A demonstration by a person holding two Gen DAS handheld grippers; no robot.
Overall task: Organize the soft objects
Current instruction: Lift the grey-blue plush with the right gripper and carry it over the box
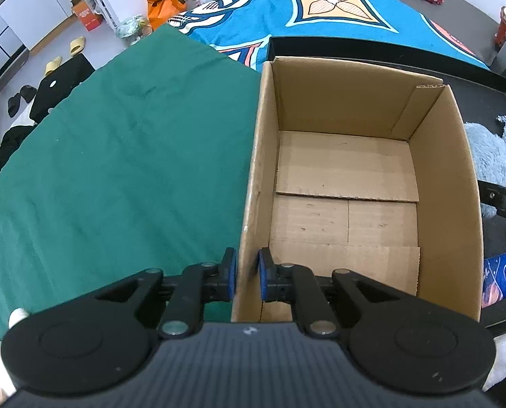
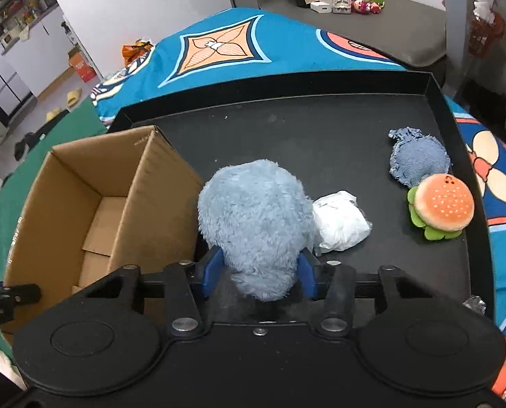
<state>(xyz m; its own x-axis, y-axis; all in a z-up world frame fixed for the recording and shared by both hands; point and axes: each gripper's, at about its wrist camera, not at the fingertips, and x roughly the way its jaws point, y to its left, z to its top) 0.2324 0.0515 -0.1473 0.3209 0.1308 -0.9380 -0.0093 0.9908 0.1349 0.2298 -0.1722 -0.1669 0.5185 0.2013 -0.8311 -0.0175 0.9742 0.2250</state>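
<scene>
**Blue plush between the right pads, box just to its left**

Here the right gripper (image 2: 258, 273) sits nearest the work: its two blue pads (image 2: 211, 272) stand on either side of the lower end of a fuzzy blue plush (image 2: 256, 217), and the fur bulges out above them. The pads look pressed into the pile, so the gripper appears closed on the plush, though the thick fur hides the true contact. The plush runs away from the gripper along the line of the fingers, its bulk rising beyond the tips, over the black tray (image 2: 320, 129).

The left gripper (image 1: 247, 273) straddles the near left wall of the cardboard box (image 1: 344, 170), one pad outside and one inside. A small gap shows on each side of the cardboard, so it is nearly closed but does not seem to clamp the wall; it probably steadies the box.

The relation that matters is sideways: the box (image 2: 83, 204) lies just left of the plush, touching or almost touching its right wall, with its mouth open and its floor bare. The right arm holds the toy, so the likely next move is a lift over that wall and leftward.

Farther out on the tray, a white crumpled bundle (image 2: 341, 221) lies against the plush's right side. Beyond it rest a burger toy (image 2: 443, 202) and, touching it, a denim pouch (image 2: 417, 159).
</scene>
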